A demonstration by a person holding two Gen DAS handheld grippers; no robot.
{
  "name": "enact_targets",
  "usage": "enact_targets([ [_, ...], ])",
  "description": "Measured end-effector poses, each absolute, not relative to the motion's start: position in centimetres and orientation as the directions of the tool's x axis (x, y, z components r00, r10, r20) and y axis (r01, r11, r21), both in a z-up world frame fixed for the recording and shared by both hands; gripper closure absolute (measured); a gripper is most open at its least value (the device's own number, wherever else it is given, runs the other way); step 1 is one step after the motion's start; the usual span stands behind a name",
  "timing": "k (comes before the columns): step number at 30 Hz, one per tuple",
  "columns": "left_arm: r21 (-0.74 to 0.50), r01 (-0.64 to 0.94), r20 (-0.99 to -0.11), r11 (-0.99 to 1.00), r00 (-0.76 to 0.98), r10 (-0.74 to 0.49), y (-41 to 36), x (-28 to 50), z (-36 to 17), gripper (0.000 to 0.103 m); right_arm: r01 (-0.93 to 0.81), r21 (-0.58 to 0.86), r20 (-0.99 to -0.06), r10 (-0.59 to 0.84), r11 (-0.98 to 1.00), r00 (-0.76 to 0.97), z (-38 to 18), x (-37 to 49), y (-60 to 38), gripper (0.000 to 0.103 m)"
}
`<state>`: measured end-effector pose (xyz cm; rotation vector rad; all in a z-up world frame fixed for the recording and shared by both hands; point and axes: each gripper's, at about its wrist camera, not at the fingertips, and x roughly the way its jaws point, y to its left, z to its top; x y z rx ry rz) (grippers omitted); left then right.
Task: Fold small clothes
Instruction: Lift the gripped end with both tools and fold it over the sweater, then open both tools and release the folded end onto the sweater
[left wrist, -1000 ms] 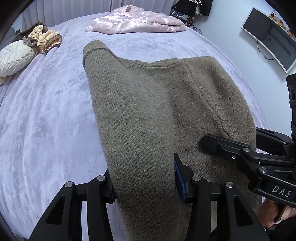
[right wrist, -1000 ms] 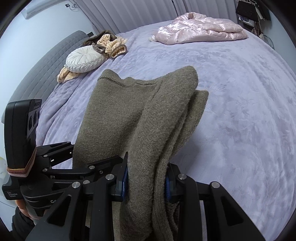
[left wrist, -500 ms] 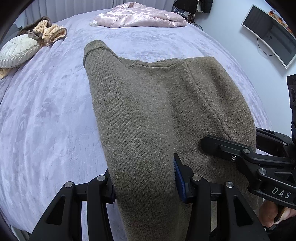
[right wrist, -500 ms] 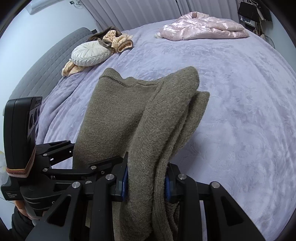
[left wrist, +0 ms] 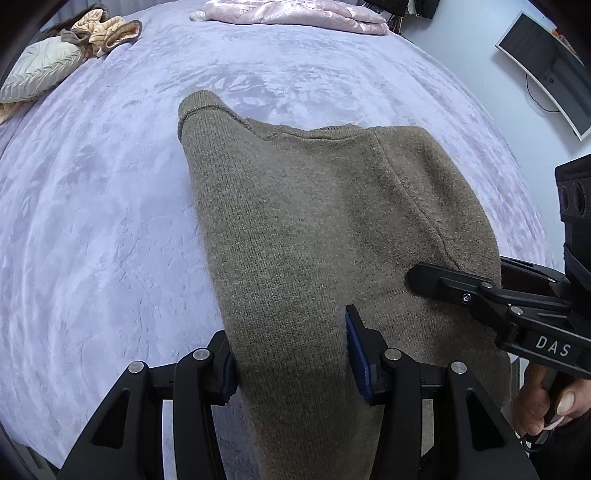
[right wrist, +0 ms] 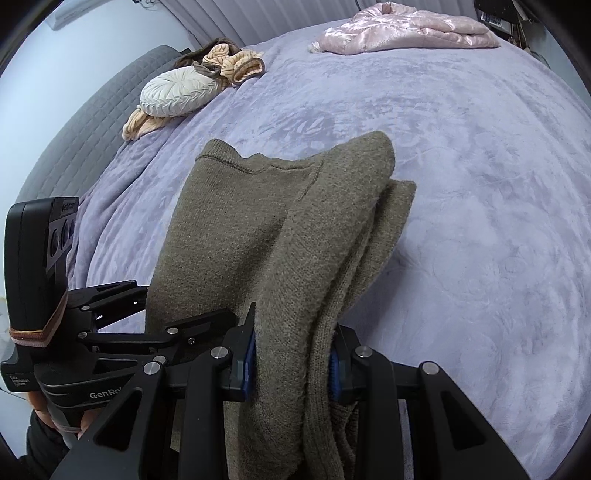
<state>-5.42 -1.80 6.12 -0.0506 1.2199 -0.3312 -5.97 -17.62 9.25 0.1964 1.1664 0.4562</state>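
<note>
Olive knit sweater (left wrist: 314, 229) clamped by left gripper (left wrist: 291, 358); right gripper (right wrist: 291, 362) pinching folded layers

Sweater (left wrist: 325, 236) coarse matt olive knit; bed (left wrist: 92, 229) cover plush lilac velvet with soft sheen; pink jacket (right wrist: 406, 26) glossy satin; tools (left wrist: 291, 354) matt black plastic, bare metal screws, ribbed blue pads (left wrist: 356, 347).
</note>
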Motion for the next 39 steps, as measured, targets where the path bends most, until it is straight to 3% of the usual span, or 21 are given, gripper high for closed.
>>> enact_targets([
  [7,-0.252,0.202,-0.894,0.946,0.325,-0.308,-0.9,-5.8,4.4,0.037,-0.185,0.489,-0.804,0.522,0.853,0.285,5.8,-5.2,-20.3,0.069],
  [9,-0.237,0.179,-0.896,0.955,0.341,-0.286,-0.6,-5.6,4.0,0.019,-0.172,0.517,-0.791,0.545,0.838,0.279,4.9,-5.1,-20.9,0.067],
  [11,-0.245,0.166,-0.893,0.955,0.344,-0.289,-0.2,-5.5,3.6,0.015,-0.157,0.536,-0.782,0.558,0.829,0.277,3.9,-5.0,-21.5,0.063],
  [15,-0.264,0.130,-0.897,0.956,0.331,-0.293,0.5,-5.3,4.5,0.015,-0.087,0.632,-0.731,0.630,0.770,0.260,1.9,-4.9,-23.1,0.049],
  [18,-0.167,0.125,-0.891,0.978,0.405,-0.204,0.5,-5.7,6.9,0.015,-0.062,0.633,-0.736,0.624,0.772,0.262,2.9,-5.0,-23.6,0.045],
  [23,0.005,0.085,-0.881,0.996,0.471,-0.035,0.4,-4.9,8.4,0.015,-0.174,0.547,-0.729,0.568,0.819,0.382,9.0,-6.3,-23.6,0.044],
  [27,-0.016,0.059,-0.902,0.998,0.430,-0.040,1.1,-3.0,6.9,0.015,-0.335,0.466,-0.717,0.571,0.819,0.400,12.2,-7.2,-21.2,0.030],
  [30,-0.013,0.052,-0.908,0.999,0.419,-0.034,1.3,-2.3,6.2,0.015,-0.404,0.445,-0.740,0.582,0.799,0.337,11.3,-6.7,-19.3,0.030],
  [34,0.014,0.070,-0.912,0.997,0.409,-0.016,0.8,-1.9,5.1,0.015,-0.374,0.455,-0.776,0.566,0.808,0.279,7.8,-4.7,-18.8,0.030],
  [36,0.039,0.061,-0.910,0.997,0.415,0.010,0.8,-1.8,4.9,0.003,-0.343,0.483,-0.774,0.576,0.806,0.262,6.3,-3.8,-19.2,0.030],
  [39,0.022,0.053,-0.912,0.998,0.410,-0.001,1.1,-1.8,5.3,0.002,-0.327,0.508,-0.762,0.593,0.797,0.262,5.6,-3.3,-19.5,0.030],
])
